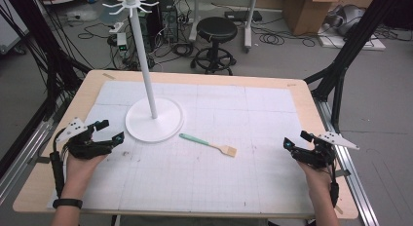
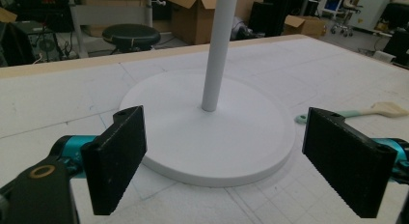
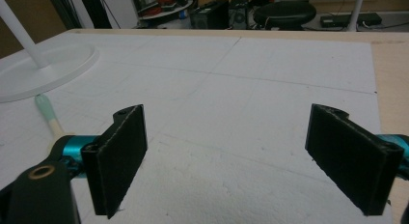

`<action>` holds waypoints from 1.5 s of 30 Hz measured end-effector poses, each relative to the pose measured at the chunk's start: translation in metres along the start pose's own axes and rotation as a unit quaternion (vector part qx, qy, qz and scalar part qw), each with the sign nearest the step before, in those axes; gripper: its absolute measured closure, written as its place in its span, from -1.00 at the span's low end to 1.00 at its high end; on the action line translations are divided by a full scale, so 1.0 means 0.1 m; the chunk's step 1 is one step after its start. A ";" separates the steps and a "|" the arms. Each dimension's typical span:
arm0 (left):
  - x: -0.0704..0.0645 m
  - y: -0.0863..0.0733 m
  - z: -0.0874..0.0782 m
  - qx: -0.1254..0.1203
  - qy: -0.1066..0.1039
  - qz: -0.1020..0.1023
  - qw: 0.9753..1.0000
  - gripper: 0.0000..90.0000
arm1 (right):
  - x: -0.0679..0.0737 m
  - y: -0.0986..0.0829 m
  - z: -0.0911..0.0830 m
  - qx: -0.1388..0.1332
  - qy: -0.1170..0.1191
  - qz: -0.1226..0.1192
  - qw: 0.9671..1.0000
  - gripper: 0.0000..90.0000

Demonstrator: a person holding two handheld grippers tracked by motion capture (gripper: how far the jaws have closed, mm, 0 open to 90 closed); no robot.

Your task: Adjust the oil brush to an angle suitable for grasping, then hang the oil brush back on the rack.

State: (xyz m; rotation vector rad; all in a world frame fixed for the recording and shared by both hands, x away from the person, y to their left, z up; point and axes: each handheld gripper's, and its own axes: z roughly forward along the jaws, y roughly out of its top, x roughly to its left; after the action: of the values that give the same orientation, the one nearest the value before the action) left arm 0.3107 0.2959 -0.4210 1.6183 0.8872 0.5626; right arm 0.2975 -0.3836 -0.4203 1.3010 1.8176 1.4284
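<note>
Both tools, the left tool at lower left and the right tool at lower right, gape wide and empty. Mid-frame on the white-covered bench, a green-handled brush lies beside a white stand; a black stool stands behind.

Even, soft overhead light, fairly bright; the white mat shows faint shadows and no glare; all views slightly soft, background toward twelve o'clock dimmer and blurred.

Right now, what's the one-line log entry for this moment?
left tool: open, empty | right tool: open, empty | brush: flat on mat, untouched | stand: upright
</note>
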 end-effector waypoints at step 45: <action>-0.02 0.06 0.00 -0.008 -0.021 0.011 1.000 -0.74 | 0.03 0.07 -0.01 0.005 0.041 -0.020 0.999 -0.71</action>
State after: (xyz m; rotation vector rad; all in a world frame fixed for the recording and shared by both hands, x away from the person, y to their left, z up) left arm 0.3107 0.2941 -0.4154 1.6206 0.8331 0.5488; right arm 0.2978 -0.3813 -0.4128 1.2192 1.8955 1.4738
